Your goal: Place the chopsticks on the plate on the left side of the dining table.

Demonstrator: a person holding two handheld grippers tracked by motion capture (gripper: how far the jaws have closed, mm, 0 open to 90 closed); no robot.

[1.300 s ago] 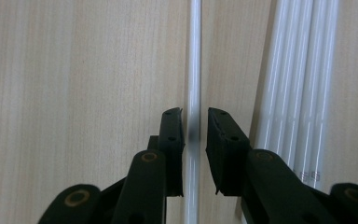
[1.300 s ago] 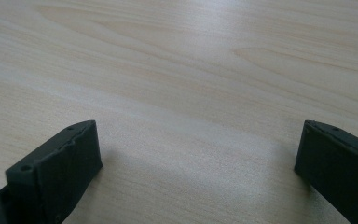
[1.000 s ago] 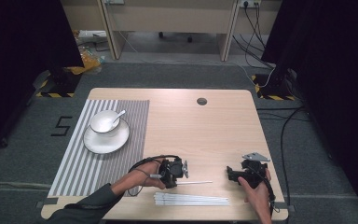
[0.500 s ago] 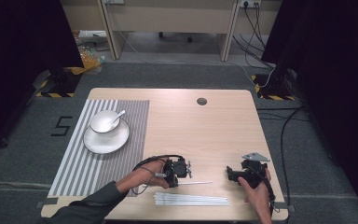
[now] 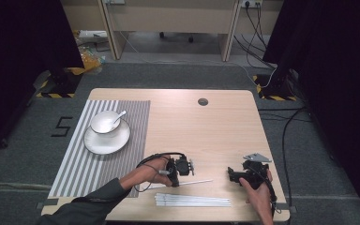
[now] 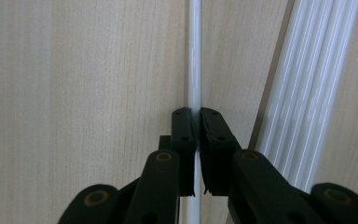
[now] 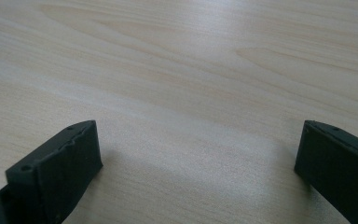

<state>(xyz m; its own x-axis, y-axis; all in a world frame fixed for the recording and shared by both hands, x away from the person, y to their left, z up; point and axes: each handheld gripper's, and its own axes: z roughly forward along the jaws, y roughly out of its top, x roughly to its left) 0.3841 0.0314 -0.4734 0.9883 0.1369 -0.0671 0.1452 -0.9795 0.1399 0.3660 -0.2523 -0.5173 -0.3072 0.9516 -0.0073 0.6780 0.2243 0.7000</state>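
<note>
I am pinching one white straw point(image 6: 195, 60) with my left gripper point(image 6: 198, 114), its jaws squeezed tight on it, just beside the straw pile point(image 5: 193, 201) on the worktop point(image 5: 215, 126). My right gripper point(image 7: 198, 149) is waiting, jaws wide apart. The other straws are lying unpicked.

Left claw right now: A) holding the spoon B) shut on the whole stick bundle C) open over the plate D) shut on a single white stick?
D: the left claw has both jaws pressed onto one white stick, with the stick bundle lying apart beside it.
</note>
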